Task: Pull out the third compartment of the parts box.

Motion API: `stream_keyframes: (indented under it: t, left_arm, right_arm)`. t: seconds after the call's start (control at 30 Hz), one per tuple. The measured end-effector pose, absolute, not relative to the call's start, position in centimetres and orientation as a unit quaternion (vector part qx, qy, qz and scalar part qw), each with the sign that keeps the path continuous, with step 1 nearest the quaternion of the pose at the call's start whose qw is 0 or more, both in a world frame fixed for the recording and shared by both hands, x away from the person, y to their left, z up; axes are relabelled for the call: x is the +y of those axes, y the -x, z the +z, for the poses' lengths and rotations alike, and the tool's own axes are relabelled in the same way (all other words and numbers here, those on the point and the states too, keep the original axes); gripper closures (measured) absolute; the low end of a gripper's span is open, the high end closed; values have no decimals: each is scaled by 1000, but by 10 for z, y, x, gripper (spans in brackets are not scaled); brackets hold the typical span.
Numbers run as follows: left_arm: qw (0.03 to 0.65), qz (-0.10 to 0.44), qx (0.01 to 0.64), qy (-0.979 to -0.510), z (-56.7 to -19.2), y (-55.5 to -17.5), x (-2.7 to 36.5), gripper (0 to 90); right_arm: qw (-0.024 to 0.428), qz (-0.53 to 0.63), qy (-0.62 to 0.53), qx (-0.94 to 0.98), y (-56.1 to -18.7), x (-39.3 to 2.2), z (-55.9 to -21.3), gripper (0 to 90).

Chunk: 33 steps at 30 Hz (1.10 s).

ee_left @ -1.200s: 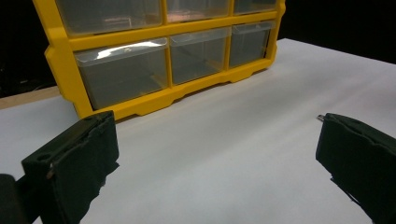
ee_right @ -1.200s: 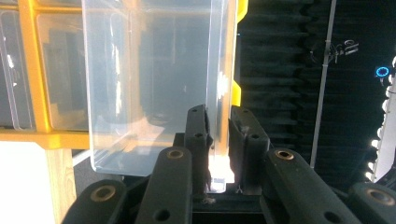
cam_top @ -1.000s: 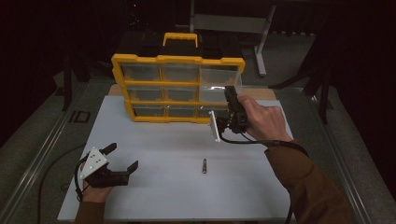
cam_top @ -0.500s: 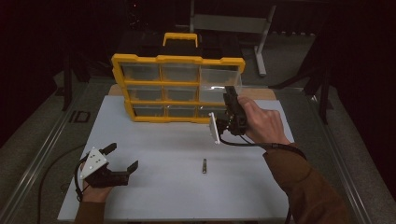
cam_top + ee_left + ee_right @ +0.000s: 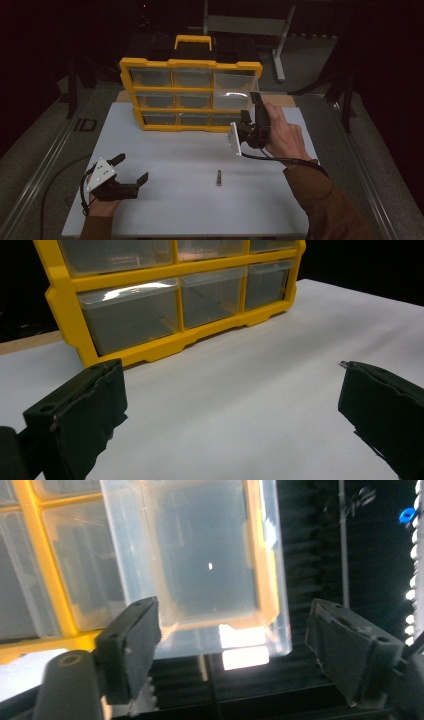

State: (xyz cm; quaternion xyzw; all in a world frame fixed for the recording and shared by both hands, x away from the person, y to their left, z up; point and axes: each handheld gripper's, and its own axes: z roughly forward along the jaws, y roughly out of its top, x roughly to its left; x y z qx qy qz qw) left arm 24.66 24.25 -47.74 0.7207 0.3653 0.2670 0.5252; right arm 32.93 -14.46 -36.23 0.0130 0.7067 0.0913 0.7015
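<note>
A yellow organizer (image 5: 190,64) with clear drawers stands at the back of the white board. Its middle right drawer (image 5: 232,98) is pulled out a little. My right gripper (image 5: 251,111) is held in front of that drawer. Its jaws have just been opening and now stand open on either side of the drawer front (image 5: 210,565) without pressing on it. My left gripper (image 5: 131,169) rests open on the board at the front left, with nothing between its jaws. A small dark screw (image 5: 218,177) lies on the board ahead of the right forearm.
The white board (image 5: 190,210) covers most of the table, with metal rails along both sides. In the left gripper view the organizer's lower drawers (image 5: 130,310) stand a short way ahead, and the screw's tip (image 5: 344,363) peeks past the right jaw.
The right hand has shifted slightly back from the organizer with its gripper. The left gripper and the screw have not moved.
</note>
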Motion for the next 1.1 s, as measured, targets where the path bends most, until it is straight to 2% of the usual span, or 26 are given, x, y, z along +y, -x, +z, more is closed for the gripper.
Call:
stream_keyframes:
  t: [0.53, 0.77, 1.1]
  left_arm:
    - [525, 267, 366, -720, -478, -246, 242, 0]
    - [526, 267, 366, -720, -477, -246, 243, 0]
    - [529, 265, 367, -718, -477, -246, 243, 0]
  right_arm:
    - [672, 165, -93, 716, -316, -147, -394, 162]
    - [627, 230, -157, 728, -312, -152, -401, 156]
    - [518, 337, -251, 745, -307, -165, -410, 142]
